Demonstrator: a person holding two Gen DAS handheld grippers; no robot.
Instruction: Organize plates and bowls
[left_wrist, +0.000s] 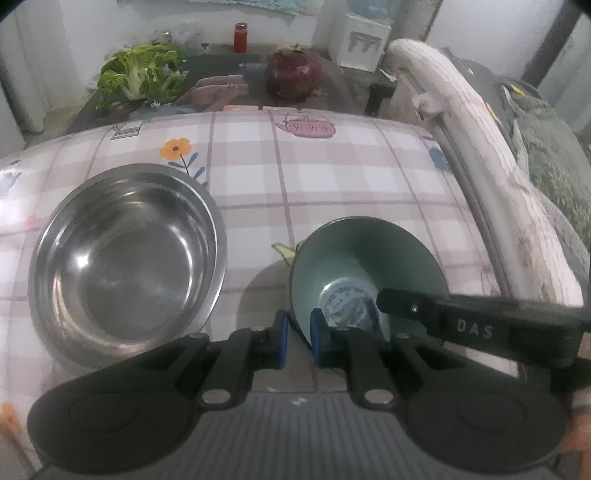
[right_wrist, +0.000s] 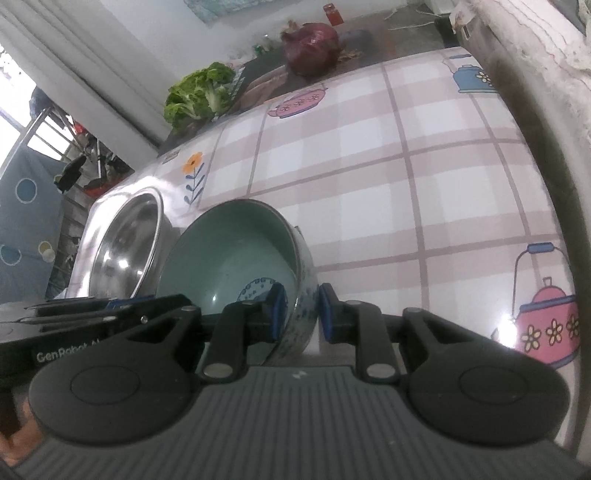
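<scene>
— Two bowls on the tabletop (left_wrist: 332, 173), is that the full count?
— Yes. Item one: steel bowl (left_wrist: 127, 254), upright, at nine o'clock in the left wrist view, resting on the checked cloth.
— Item two?
— Green bowl (left_wrist: 364, 266), blue pattern on its base and outer wall, tipped on its side with the mouth facing away from the cameras. It sits just beside the steel bowl, at three o'clock of it.
— Who has hold of it?
— Both. Left gripper (left_wrist: 299, 338): jaws narrow, blue pads pinching the near rim, one pad inside, one outside. Right gripper (right_wrist: 302, 314): jaws narrow as well, straddling the patterned wall, inner pad against the inside; whether the outer pad presses I cannot tell.
— Anything beyond the cloth?
— At twelve o'clock, on a dark surface: lettuce (left_wrist: 142, 75), a purple cabbage (left_wrist: 293, 74), a red jar (left_wrist: 240, 37). At two o'clock, a white water dispenser (left_wrist: 364, 40).
</scene>
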